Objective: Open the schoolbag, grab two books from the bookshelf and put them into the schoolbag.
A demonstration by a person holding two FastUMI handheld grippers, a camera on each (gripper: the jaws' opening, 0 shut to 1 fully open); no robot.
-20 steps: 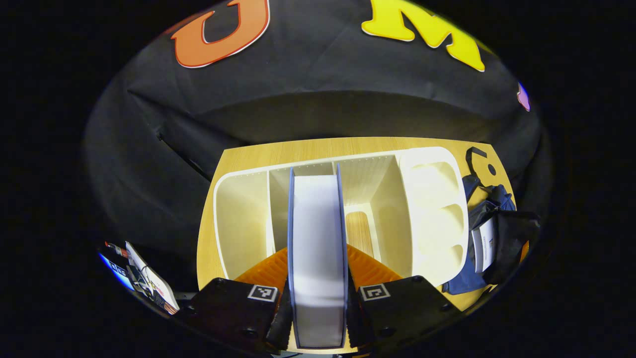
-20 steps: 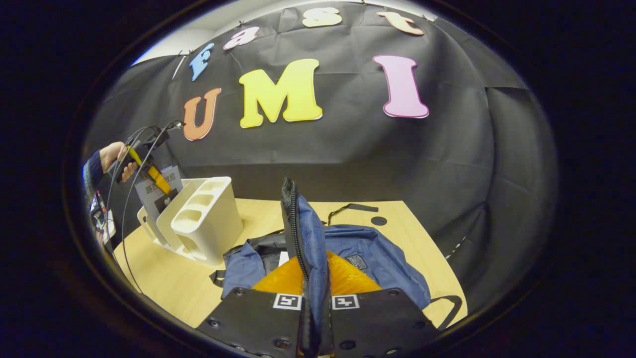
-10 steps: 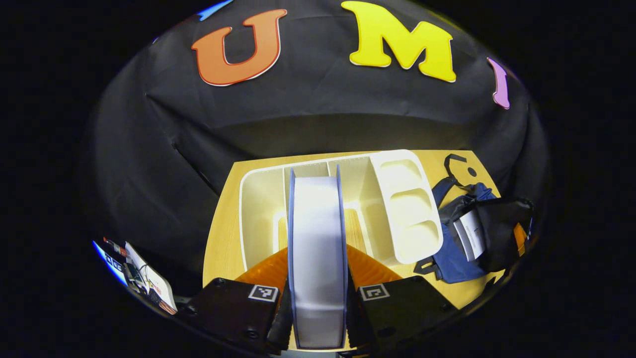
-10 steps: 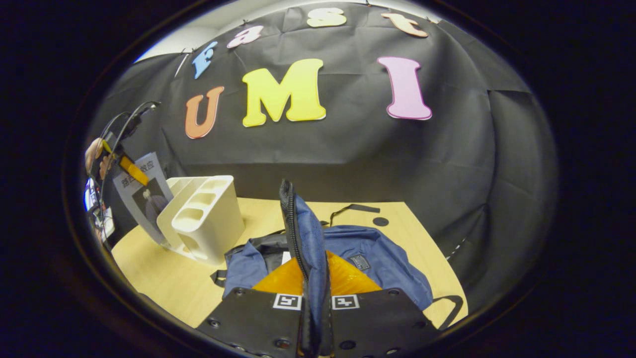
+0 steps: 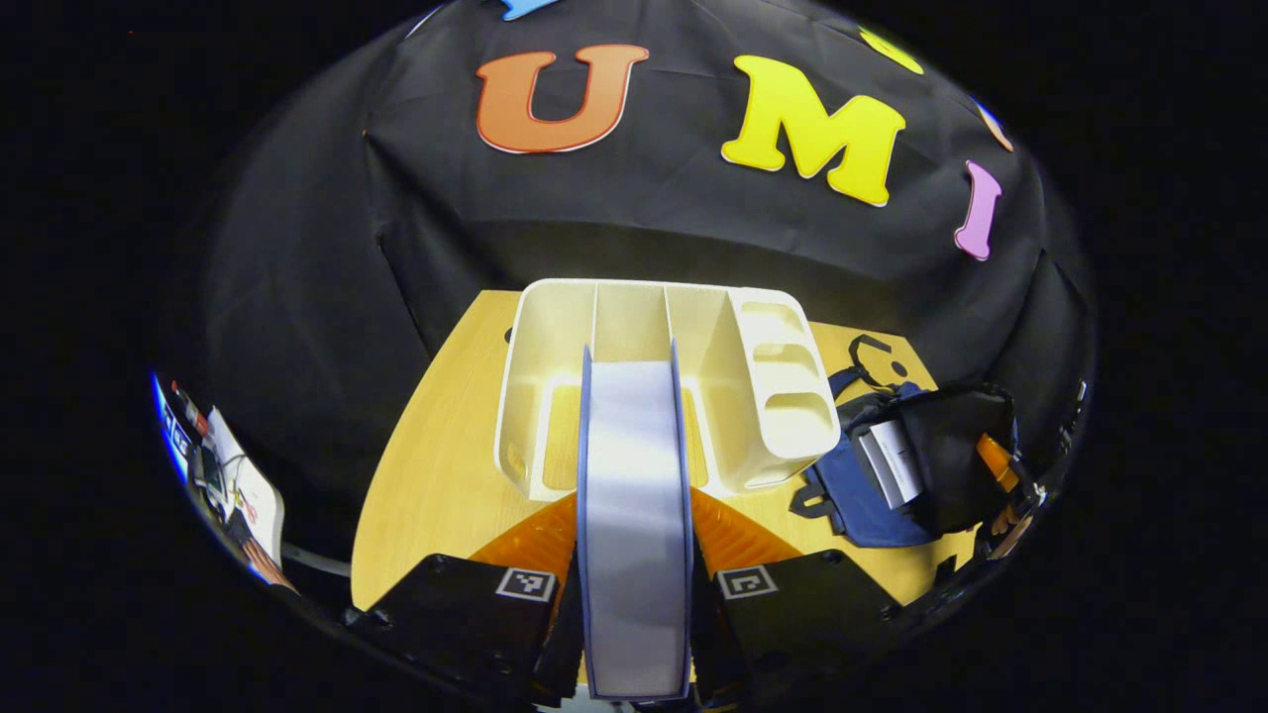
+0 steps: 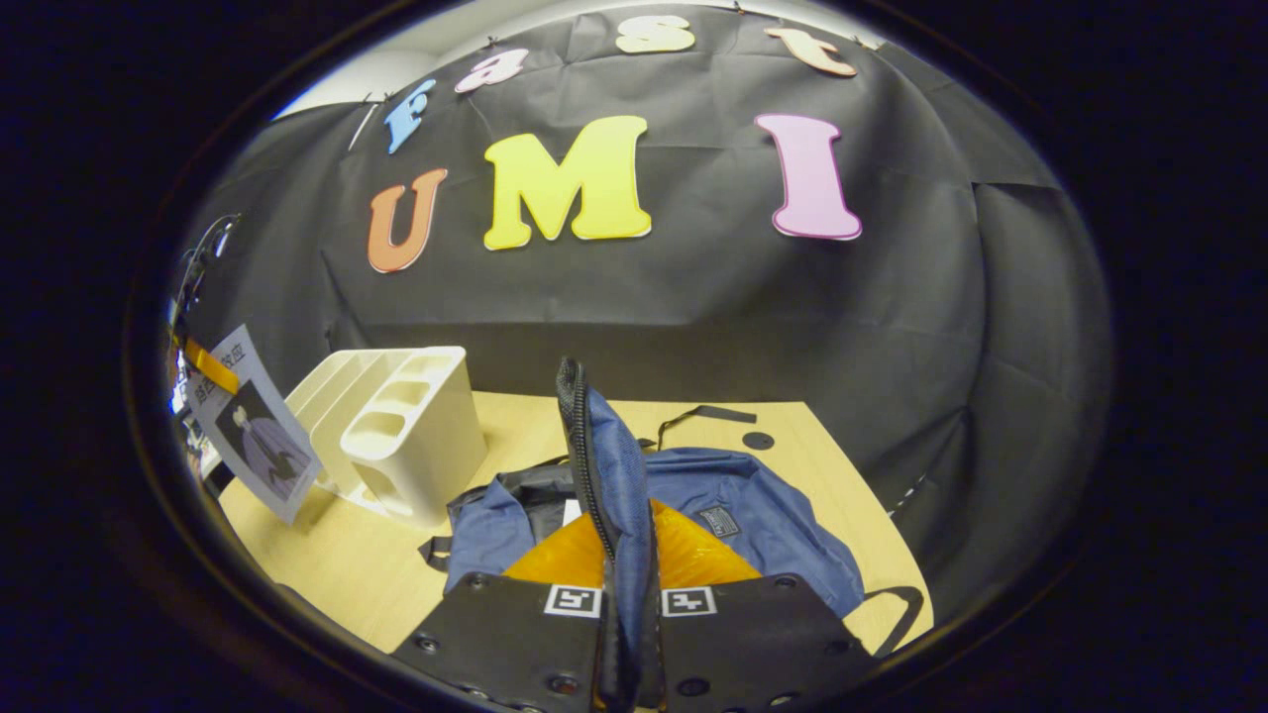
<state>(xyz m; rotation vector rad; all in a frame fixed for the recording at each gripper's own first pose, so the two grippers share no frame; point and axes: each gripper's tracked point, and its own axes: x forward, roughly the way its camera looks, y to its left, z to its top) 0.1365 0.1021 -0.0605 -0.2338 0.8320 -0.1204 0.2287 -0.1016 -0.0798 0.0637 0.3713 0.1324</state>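
My left tool (image 5: 634, 604) is clamped on a book (image 5: 634, 515) held above the surface (image 5: 436, 485) before the bookshelf (image 5: 654, 396), while my right tool (image 6: 629, 634) pinches the schoolbag (image 6: 693, 505) flap upright.

On the wooden bench (image 6: 327, 564) the white plastic bookshelf (image 6: 406, 436) stands left of the blue fabric schoolbag (image 6: 763, 515), just beside it
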